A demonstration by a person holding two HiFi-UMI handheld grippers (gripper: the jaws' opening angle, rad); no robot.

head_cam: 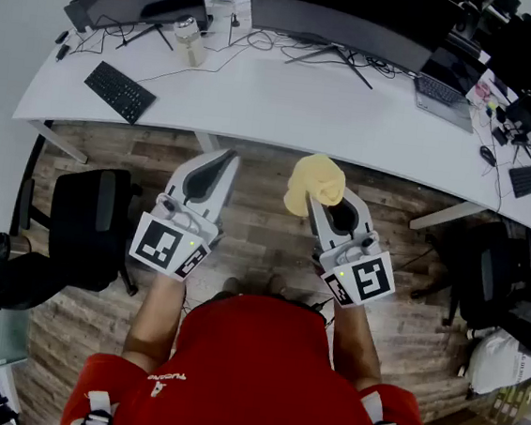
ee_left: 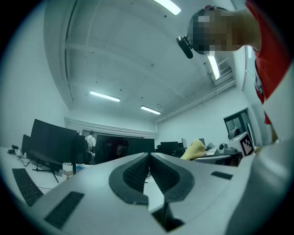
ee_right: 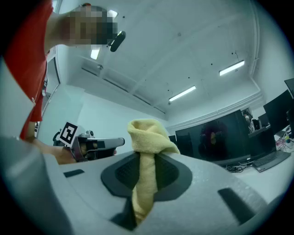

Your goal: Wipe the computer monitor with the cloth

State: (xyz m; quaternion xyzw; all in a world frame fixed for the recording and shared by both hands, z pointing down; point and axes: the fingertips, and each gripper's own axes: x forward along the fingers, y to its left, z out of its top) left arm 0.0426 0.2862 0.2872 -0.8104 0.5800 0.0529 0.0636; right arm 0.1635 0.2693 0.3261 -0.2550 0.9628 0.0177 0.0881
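Two claws, and no wiping yet: the right claw (head_cam: pixel 316 201) squeezes the yellow cloth (head_cam: pixel 313 180), and the left claw (head_cam: pixel 226 160) is closed and empty. Next, carry the cloth far to the monitor (head_cam: pixel 347 22).

1. The head view looks steeply down from above the person onto the desk (head_cam: pixel 286 105) and monitors (head_cam: pixel 351 23).
2. Each gripper view sits close behind its own fingers (ee_left: pixel 133 174), tilted slightly upward toward the ceiling (ee_left: pixel 115 55).
3. All three share the monitors.

Right gripper (ee_right: pixel 146 176) jaws clamped on yellow cloth (ee_right: pixel 148 151).
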